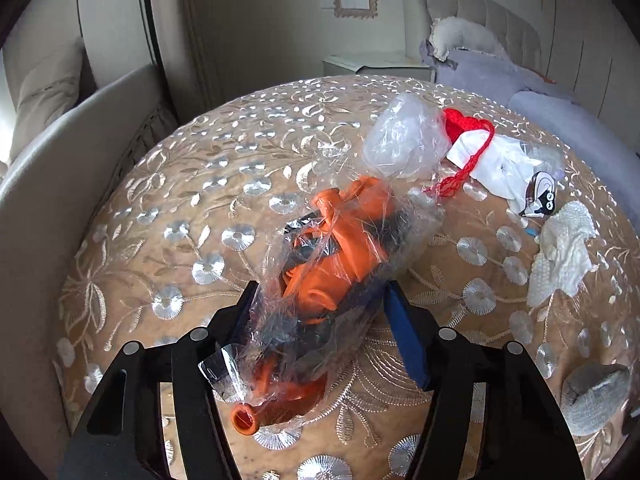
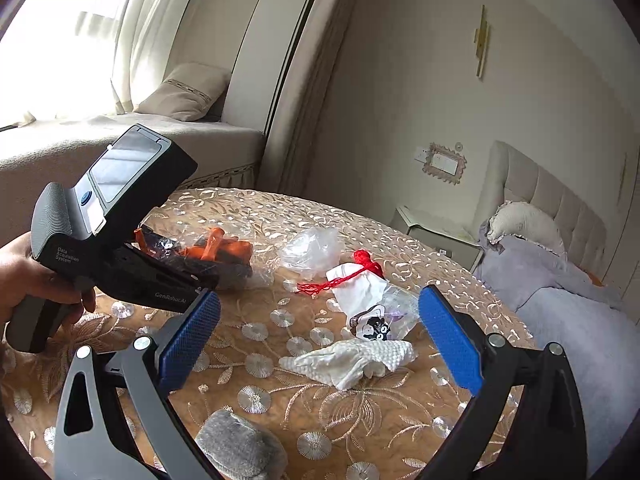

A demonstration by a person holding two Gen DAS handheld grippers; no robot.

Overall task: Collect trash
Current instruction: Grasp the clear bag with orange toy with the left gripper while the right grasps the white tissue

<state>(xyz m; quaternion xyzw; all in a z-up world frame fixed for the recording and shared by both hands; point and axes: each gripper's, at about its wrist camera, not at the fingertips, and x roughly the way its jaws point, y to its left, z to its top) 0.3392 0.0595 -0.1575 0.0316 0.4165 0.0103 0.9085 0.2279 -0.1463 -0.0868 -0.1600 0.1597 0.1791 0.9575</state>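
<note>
A clear plastic bag with orange and black items [image 1: 332,256] lies between the fingers of my left gripper [image 1: 320,296], which is closed on it; it also shows in the right wrist view [image 2: 216,252]. My right gripper [image 2: 320,320] is open and empty above a crumpled white tissue [image 2: 352,360]. Other trash on the round embroidered table [image 2: 280,408]: a crumpled clear bag [image 2: 312,248], a white pouch with red cord [image 2: 356,284], and a clear printed wrapper [image 2: 376,324].
A grey cloth lump [image 2: 236,448] lies at the table's near edge. A bed with grey bedding [image 2: 560,292] stands to the right, a nightstand [image 2: 436,232] behind, and a window seat with a cushion [image 2: 184,92] to the left.
</note>
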